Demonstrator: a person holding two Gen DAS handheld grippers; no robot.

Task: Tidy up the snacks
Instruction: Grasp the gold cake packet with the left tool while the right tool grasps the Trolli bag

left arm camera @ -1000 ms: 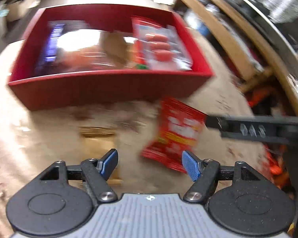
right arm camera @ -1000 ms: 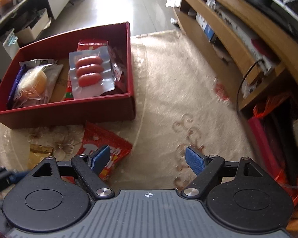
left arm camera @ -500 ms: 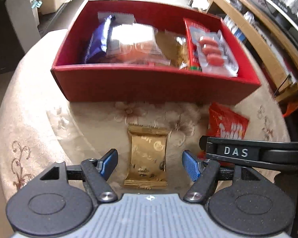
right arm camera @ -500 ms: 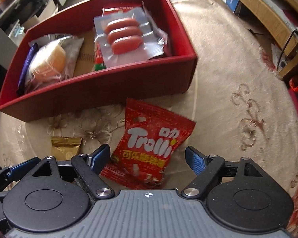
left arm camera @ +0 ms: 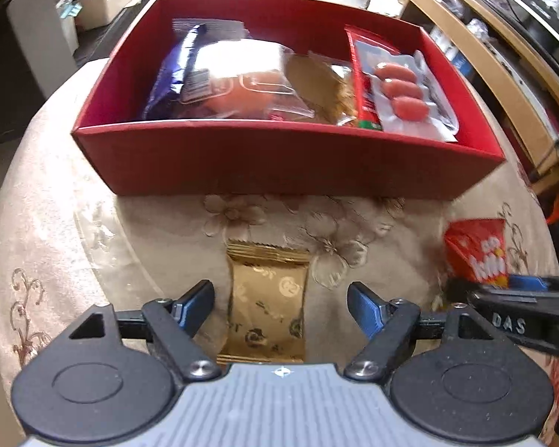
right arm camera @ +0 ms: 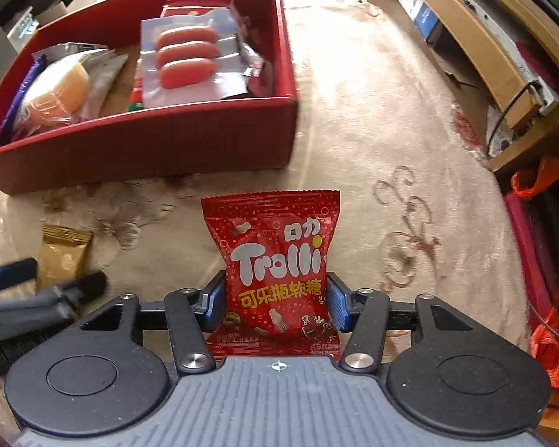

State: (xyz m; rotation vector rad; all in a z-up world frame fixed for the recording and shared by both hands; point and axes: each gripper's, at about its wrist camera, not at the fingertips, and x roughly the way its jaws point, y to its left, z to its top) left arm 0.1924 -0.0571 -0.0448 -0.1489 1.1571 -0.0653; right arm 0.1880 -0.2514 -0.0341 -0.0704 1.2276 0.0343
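My left tongs (left arm camera: 280,307) stand apart, straddling the gold packet (left arm camera: 266,303) that lies flat on the surface (left arm camera: 56,223) just in front of the red box (left arm camera: 279,164). It looks light, thin and crinkly, so I judge a pinch across its middle would hold best. Further right, in front of the box's right corner, my right tongs (right arm camera: 275,307) look clamped on the sides of the red candy bag (right arm camera: 275,264). The bag seems soft, puffy and slick; too hard a squeeze could let it slip.
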